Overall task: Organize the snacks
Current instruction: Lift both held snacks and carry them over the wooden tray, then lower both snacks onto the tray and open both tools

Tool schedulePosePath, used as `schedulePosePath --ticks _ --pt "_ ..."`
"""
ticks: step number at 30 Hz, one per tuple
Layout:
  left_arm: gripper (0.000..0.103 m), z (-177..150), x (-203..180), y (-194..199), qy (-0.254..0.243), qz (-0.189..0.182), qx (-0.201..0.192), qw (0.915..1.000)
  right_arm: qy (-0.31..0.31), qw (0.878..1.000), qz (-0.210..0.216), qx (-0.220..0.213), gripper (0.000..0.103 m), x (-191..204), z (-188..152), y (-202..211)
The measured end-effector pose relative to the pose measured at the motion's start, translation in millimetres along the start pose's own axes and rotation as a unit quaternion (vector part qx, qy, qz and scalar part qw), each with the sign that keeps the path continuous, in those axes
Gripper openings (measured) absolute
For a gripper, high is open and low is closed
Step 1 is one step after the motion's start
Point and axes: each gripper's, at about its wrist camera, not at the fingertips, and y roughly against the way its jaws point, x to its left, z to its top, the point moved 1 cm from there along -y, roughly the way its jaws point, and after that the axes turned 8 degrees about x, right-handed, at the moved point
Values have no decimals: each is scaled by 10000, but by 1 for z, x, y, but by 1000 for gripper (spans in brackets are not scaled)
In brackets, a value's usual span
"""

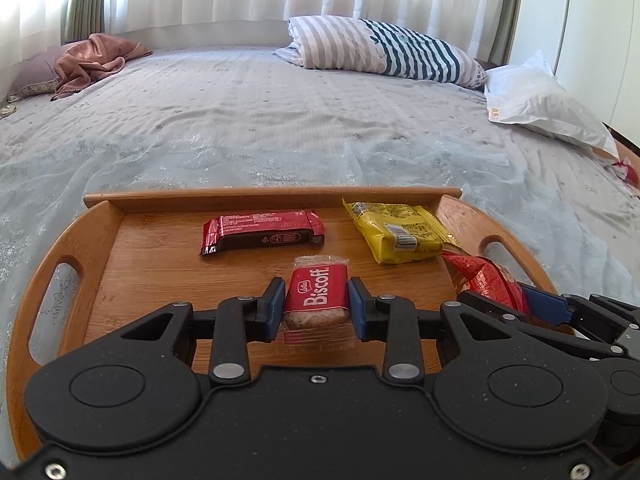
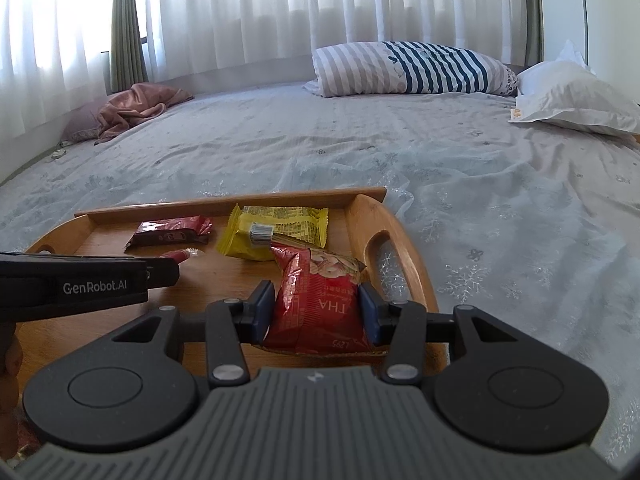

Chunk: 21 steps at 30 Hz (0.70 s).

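A wooden tray [image 1: 168,264] with handle slots lies on the bed. My left gripper [image 1: 317,307] is shut on a red Biscoff biscuit pack [image 1: 318,294], low over the tray's near middle. My right gripper [image 2: 316,312] is shut on a red snack bag [image 2: 316,308] over the tray's right side; the same red snack bag [image 1: 486,280] shows in the left wrist view at the right. Farther back on the tray lie a dark red bar [image 1: 262,231] and a yellow packet [image 1: 396,232]. In the right wrist view the bar [image 2: 170,231] and yellow packet [image 2: 276,232] sit beyond the bag.
The tray [image 2: 396,248] rests on a pale blue bedspread [image 1: 280,128]. A striped pillow [image 1: 384,48] and a white pillow [image 1: 536,100] lie at the far right, a pink cloth [image 1: 92,62] at the far left. White curtains hang behind. The left gripper's body [image 2: 80,284] crosses the right view's left edge.
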Motion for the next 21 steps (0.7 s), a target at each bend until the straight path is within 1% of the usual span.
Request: schedulePosePath --ticks 17,21 --pt "32 -1 0 -10 9 -33 57 10000 111 9999 -62 -54 52 4 -1 -7" --pt "32 -2 0 -13 29 -51 113 9999 108 9999 -53 -34 55 4 -2 -8"
